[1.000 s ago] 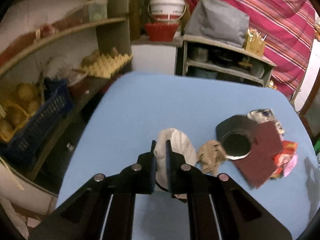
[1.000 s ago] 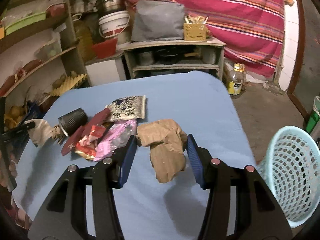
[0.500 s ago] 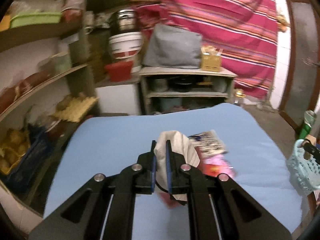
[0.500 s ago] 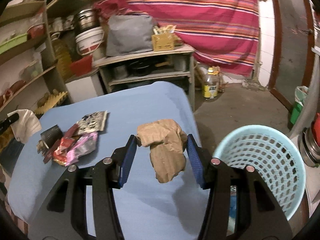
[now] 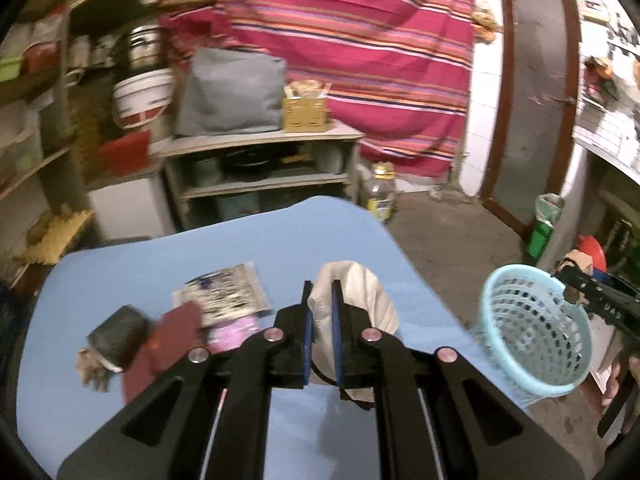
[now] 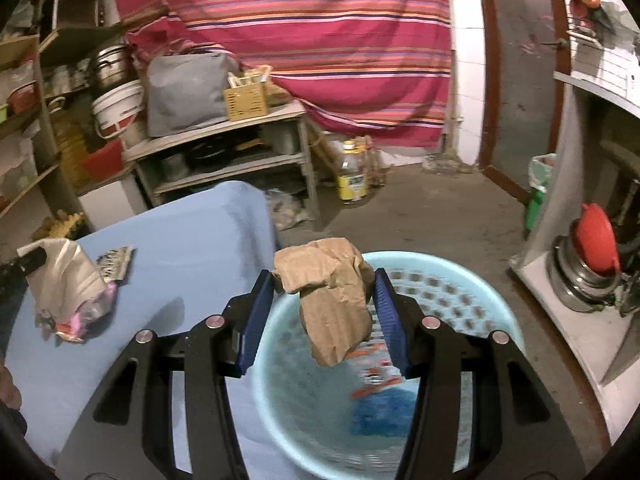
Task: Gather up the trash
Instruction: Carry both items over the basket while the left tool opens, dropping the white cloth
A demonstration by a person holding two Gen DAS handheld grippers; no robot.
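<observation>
My left gripper point(image 5: 320, 296) is shut on a crumpled white bag point(image 5: 360, 304) and holds it above the blue table point(image 5: 160, 264). My right gripper point(image 6: 324, 280) is shut on a crumpled brown paper point(image 6: 332, 300) and holds it over the light blue basket point(image 6: 496, 312), which has red and blue trash inside. In the left wrist view the basket point(image 5: 532, 332) stands on the floor right of the table, with the right gripper at its rim. A black cup point(image 5: 118, 338), a dark red sheet point(image 5: 164, 336), a pink wrapper point(image 5: 234, 330) and a printed packet point(image 5: 228, 294) lie on the table.
Shelves with a grey bag point(image 5: 228, 92), a white bucket point(image 5: 140, 100) and a yellow box point(image 5: 304, 114) stand behind the table. A bottle point(image 6: 352, 178) stands on the floor. A counter with a pot and red lid point(image 6: 592, 248) is right of the basket.
Both grippers have swung right with their loads. The right gripper has moved from over the table to over the basket. The left gripper has turned toward the basket.
</observation>
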